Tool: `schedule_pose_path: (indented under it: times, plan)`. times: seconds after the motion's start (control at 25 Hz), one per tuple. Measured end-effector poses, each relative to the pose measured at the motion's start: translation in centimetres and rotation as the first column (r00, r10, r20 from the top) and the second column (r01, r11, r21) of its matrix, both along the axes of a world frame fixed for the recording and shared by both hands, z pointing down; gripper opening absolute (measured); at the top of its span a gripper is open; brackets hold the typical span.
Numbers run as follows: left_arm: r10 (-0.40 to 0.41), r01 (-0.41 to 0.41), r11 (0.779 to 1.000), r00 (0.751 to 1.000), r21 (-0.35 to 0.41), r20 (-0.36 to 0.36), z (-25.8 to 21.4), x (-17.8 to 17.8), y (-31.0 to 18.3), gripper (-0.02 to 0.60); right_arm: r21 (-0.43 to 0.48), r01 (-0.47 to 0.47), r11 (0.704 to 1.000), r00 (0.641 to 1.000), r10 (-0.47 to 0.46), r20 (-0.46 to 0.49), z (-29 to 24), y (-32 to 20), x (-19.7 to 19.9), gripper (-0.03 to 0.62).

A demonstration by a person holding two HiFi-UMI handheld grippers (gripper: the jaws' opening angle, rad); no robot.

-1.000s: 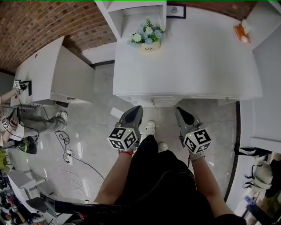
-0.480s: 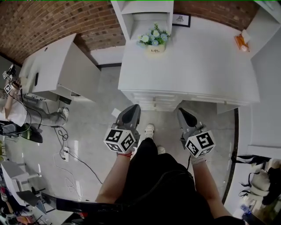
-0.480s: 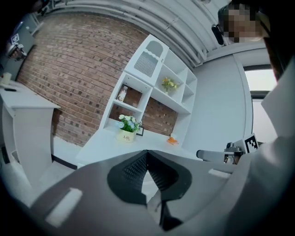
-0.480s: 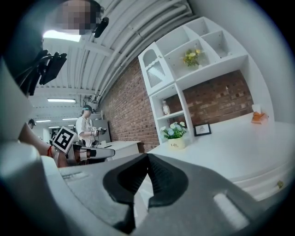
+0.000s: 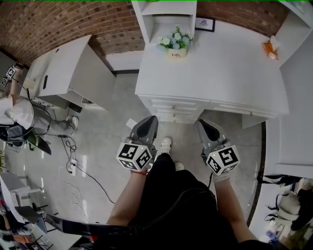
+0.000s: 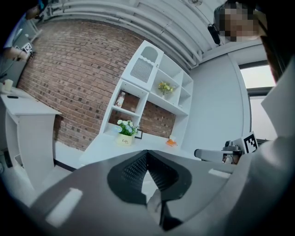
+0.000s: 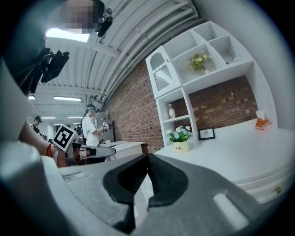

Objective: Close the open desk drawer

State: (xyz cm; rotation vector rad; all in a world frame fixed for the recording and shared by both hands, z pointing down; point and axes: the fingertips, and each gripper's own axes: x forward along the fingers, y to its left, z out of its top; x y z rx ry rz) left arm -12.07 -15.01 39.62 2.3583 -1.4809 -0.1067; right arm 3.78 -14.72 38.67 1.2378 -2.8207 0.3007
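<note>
Drawer: the white drawer stack [image 5: 175,109] sits under the front edge of the table [image 5: 230,73], toward its left end. The fronts show just past that edge in the head view. From this steep angle I cannot tell how far any one drawer stands out.

Left gripper: the left gripper [image 5: 152,118] is held above the floor, near the drawer stack and not touching it. It points toward the stack's left part. Its fingers [image 6: 134,169] meet at the tips and have nothing between them.

Right gripper: the right gripper [image 5: 199,121] is level with the left one and apart from it, aimed at the right edge of the stack. Its fingers [image 7: 163,177] are also pressed together at the tips and hold nothing.

Marker cubes: one rides on the back of each gripper, just in front of the person's wrists.

Person: black-clad legs, with white shoes [image 5: 167,144] on the floor between the two grippers.

Table top: a pot of pale blue and white flowers [image 5: 175,45] stands near the back left. A small framed picture [image 5: 204,22] is beside it against the brick wall [image 5: 58,24]. A small orange thing [image 5: 269,47] lies at the far right.

Shelf unit: white, rising at the back left of the table [image 5: 164,12].

Floor: pale glossy tiles [image 5: 107,141], with loose cables [image 5: 73,163] at the left.

Surroundings: a second white desk [image 5: 63,73] stands well to the left, with another person [image 5: 14,114] beyond it.
</note>
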Motion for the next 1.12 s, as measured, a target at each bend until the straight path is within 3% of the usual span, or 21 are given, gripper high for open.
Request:
schedule_pose_path:
  times: [1.12]
  plan:
    - [-0.020,0.020,0.999,1.000,0.029,0.012,-1.4,-0.7,3.5,0.003,0.027,0.050,0.998,0.999,-0.050,0.007,-0.8,2.9,-1.8,0.002]
